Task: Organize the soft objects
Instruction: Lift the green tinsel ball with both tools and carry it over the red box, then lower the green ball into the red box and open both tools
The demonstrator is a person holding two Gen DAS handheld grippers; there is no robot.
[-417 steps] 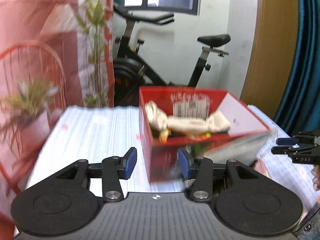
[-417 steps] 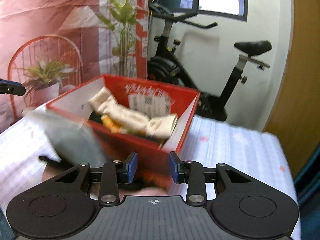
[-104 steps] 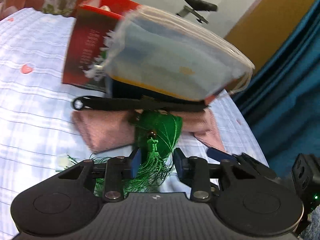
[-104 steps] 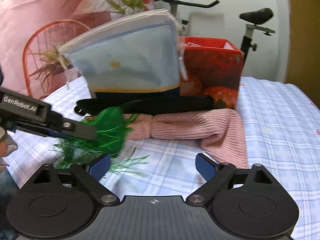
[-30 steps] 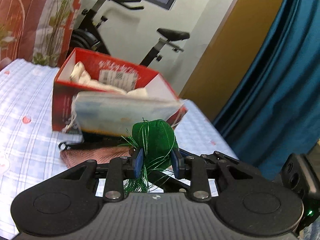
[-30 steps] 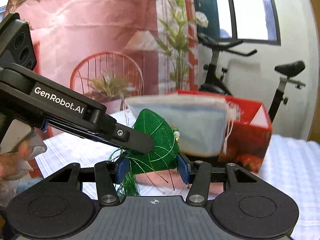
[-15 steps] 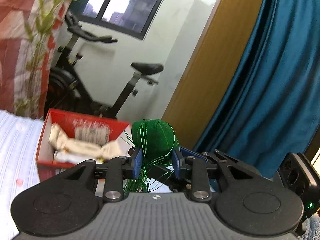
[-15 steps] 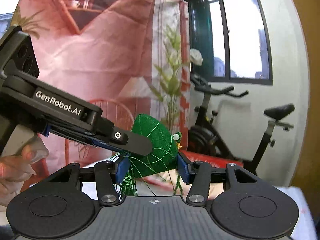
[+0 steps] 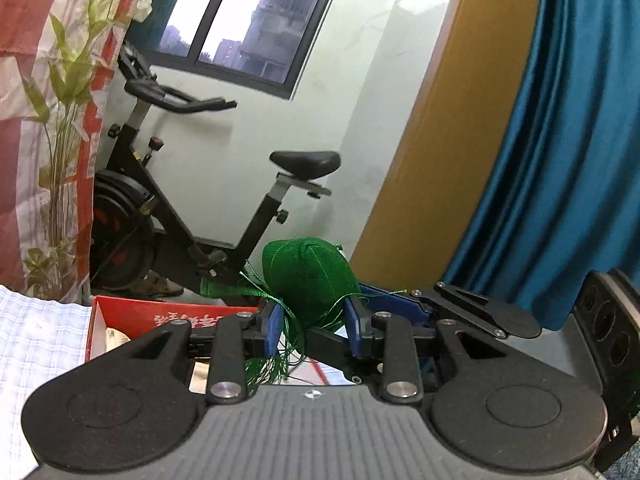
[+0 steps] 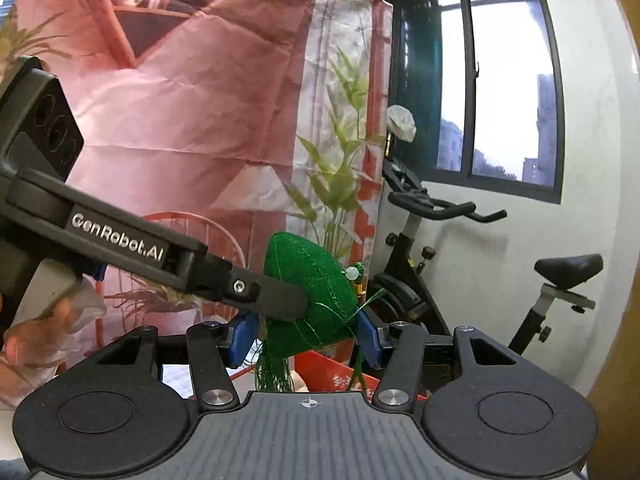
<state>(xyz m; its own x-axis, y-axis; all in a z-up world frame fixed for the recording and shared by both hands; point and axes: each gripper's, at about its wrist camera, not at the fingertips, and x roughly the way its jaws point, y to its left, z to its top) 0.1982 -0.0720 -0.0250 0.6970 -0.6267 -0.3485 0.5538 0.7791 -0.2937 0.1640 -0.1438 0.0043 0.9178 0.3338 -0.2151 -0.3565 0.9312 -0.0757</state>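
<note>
Green tasselled pouch (image 9: 310, 280) held aloft between both tools. Left gripper (image 9: 312, 330): blue pads (image 9: 274, 328) closed narrowly on the pouch's lower body, its bulge rising toward 12 o'clock and its tassel threads hanging toward 6 o'clock. Right gripper (image 10: 304, 340): pads (image 10: 242, 338) pressed against the same pouch (image 10: 312, 292) from either side; the left tool's finger enters from 9 o'clock and lies across the pouch's face. Red box (image 9: 132, 314) sits below, at 7 o'clock in the left view. Exercise bike (image 9: 168, 216) stands behind.
</note>
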